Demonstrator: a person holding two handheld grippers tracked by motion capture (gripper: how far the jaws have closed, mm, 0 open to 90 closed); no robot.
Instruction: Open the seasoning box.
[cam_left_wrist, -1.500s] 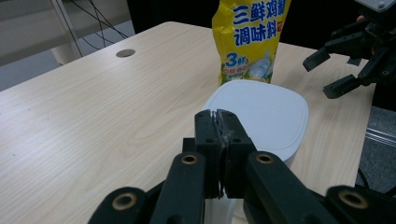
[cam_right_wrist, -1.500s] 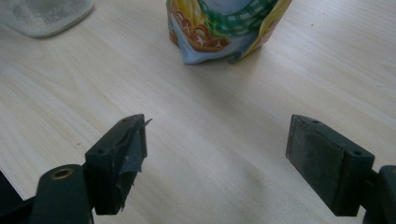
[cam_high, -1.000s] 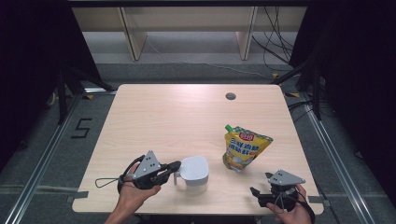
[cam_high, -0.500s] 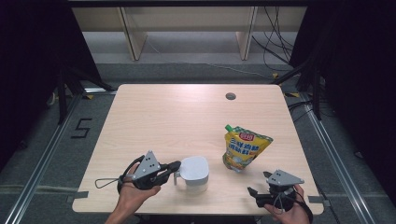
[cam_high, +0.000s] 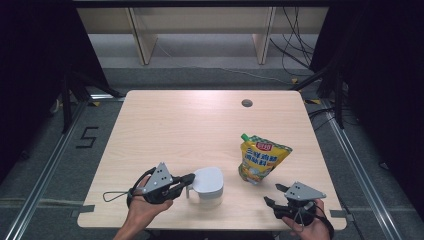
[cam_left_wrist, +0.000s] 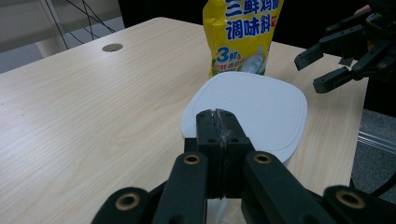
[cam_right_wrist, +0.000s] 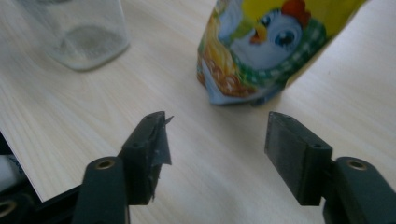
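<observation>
Clearly the left gripper (cam_high: 189, 179) is clamped on what looks like the handle of the white-lidded container (cam_high: 208, 184) at the near middle of the table (cam_high: 170, 125), though the handle itself is mostly hidden. Its clear walls look stiff and light, so that grip should steady it. The right gripper (cam_high: 272, 196), jaws apart and lately narrowing with nothing between them, sits near the yellow pouch (cam_high: 260, 160) standing right of the container; soft and slick, the pouch is probably best pinched by its upper edge.

Pouch (cam_right_wrist: 275, 51) top cut off, container (cam_right_wrist: 77, 32) blurred, upper part cropped
</observation>
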